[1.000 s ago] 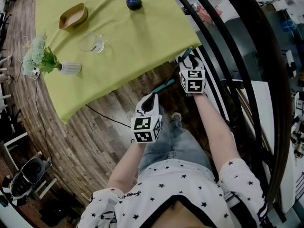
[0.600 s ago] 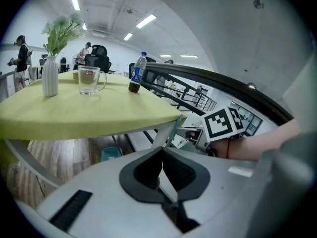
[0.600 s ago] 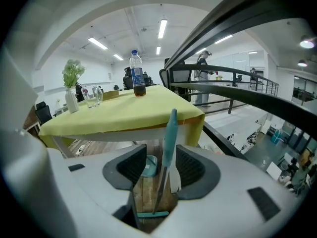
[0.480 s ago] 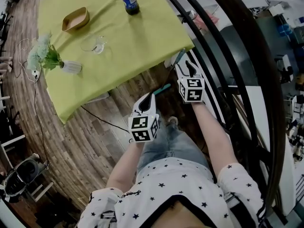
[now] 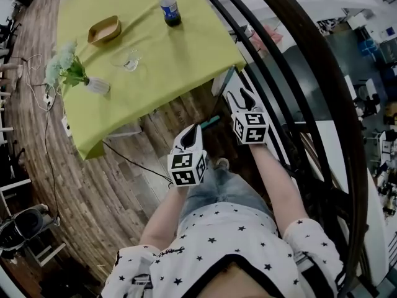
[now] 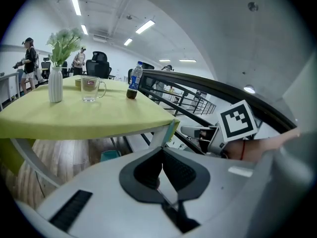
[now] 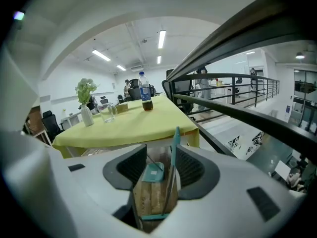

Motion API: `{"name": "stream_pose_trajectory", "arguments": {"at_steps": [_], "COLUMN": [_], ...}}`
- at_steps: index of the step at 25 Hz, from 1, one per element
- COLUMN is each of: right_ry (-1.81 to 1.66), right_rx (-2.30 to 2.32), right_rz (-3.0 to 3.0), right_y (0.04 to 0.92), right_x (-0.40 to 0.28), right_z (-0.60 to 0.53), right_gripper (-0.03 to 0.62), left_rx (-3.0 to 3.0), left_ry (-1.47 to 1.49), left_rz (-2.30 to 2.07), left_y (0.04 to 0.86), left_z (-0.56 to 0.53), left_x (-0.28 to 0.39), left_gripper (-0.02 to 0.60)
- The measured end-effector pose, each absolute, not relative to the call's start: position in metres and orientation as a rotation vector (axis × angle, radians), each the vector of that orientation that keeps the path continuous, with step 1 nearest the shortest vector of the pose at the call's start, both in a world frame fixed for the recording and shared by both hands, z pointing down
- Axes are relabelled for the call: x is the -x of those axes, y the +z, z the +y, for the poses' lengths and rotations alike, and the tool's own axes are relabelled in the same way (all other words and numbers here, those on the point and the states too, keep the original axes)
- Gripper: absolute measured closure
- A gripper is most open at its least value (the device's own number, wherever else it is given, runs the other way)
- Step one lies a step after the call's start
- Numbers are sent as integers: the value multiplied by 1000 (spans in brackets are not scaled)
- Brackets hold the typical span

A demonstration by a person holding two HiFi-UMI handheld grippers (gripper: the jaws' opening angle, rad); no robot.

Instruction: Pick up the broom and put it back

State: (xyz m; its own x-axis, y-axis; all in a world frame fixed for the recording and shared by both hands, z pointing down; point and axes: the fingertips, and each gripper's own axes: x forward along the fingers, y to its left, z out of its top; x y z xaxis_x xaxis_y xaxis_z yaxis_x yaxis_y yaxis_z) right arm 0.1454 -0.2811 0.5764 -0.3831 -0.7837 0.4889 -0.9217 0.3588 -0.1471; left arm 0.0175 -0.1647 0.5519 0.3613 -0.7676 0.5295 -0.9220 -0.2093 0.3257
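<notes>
Straddling broom [image 7: 175,148] with right gripper [image 5: 241,98]: the thin teal handle stands near upright between its fingers, which are spread wide and not clamping. Broom sits off the table [image 5: 186,48] corner, beside the railing [image 5: 282,73], lower end down toward the wood floor. Left gripper [image 5: 196,129] fingers are pressed together, nothing in them. Handle looks stiff, light, smooth, so probably slippery and prone to pivot in the pads. I'd clamp mid-handle, square across both pads, firm squeeze, then lift straight.
</notes>
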Motion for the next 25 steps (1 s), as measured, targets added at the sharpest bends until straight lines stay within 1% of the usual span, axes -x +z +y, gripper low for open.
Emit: {"name": "stream_pose_trajectory", "arguments": {"at_steps": [6,8,11,20,25], "right_ry": [553,547,528,463,444], "right_rx": [-1486,-1484,-1494,-1505,-1533], "right_rz": [-2328,-2335,-2345,-2405,-2454], "right_y": [554,548,537,500,476], "right_x": [-148,-149,-151,-153,-158], "right_z": [-253,-244,-232,-194,-173], "right_gripper": [433,449,494,568,597], "left_rx": [-2031,-2029,-2032,-2047,-2066], "left_ry": [317,311,302,278,268], "left_rz": [-1486,-1493,-1502,-1517,-1515], "left_y": [540,537,531,514,507], "left_z": [-148,-143,-136,-114,-101], "left_x": [-21,-23,-27,-35,-43], "left_gripper": [569,569,569,569,569]}}
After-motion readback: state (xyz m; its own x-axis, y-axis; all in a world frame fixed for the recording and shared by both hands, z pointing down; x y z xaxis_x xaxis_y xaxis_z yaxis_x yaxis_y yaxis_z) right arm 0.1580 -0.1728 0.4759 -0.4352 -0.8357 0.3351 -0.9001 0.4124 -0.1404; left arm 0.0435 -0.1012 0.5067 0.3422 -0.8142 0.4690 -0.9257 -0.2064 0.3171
